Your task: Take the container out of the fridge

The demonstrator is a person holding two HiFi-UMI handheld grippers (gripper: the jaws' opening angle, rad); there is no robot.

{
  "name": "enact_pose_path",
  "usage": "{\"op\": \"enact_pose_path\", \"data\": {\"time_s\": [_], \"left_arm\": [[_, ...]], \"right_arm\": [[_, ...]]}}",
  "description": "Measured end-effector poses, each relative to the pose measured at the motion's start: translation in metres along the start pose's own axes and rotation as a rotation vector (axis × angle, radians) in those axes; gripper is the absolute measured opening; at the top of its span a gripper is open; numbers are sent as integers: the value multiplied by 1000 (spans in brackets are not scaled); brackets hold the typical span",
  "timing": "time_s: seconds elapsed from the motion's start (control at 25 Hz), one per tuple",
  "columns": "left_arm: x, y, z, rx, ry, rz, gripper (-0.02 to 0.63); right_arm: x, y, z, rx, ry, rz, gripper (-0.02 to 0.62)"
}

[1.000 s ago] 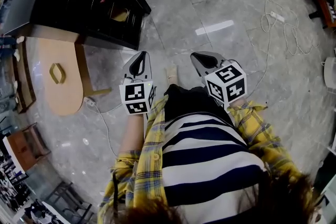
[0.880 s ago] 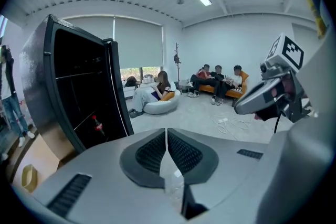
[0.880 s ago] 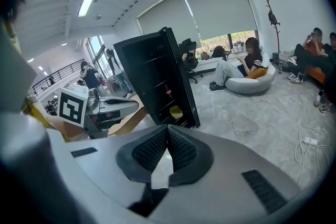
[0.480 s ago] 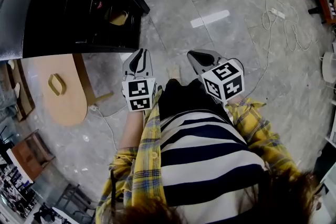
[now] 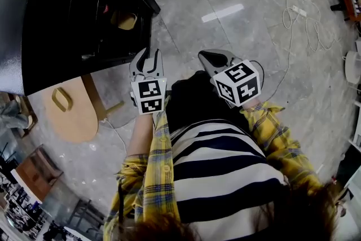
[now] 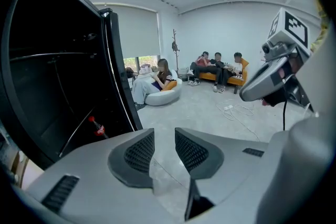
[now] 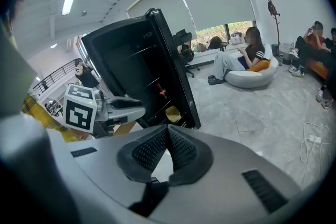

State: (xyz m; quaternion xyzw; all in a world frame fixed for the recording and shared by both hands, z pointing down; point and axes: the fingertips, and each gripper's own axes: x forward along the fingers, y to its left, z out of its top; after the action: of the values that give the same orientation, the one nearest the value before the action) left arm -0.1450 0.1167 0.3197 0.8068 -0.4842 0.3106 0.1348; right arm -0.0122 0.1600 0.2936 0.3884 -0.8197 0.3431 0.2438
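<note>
While beside fridge (image 5: 56, 14), left gripper (image 5: 148, 55) empty

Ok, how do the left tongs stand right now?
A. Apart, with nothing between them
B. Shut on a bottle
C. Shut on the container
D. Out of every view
A: the left gripper view shows the left tongs apart and empty, while the container sits on a shelf inside the open fridge.
</note>
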Motion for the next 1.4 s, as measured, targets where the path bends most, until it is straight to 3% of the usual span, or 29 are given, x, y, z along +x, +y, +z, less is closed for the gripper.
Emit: {"op": "enact_pose_path", "data": {"time_s": [0.32,0.52,0.84,1.4], "left_arm": [[41,29,-23,67,109,81,117],[78,42,-39,161,176,121,117],[141,67,-69,186,262,206,117],[238,125,-144,97,395,296,117]], "right_arm": [[34,-19,-1,5,52,26,29],[58,-41,0,-12,80,56,29],[104,-88,1,-48,140,112,28],[194,-138,-28,-87,240,179,29]]}}
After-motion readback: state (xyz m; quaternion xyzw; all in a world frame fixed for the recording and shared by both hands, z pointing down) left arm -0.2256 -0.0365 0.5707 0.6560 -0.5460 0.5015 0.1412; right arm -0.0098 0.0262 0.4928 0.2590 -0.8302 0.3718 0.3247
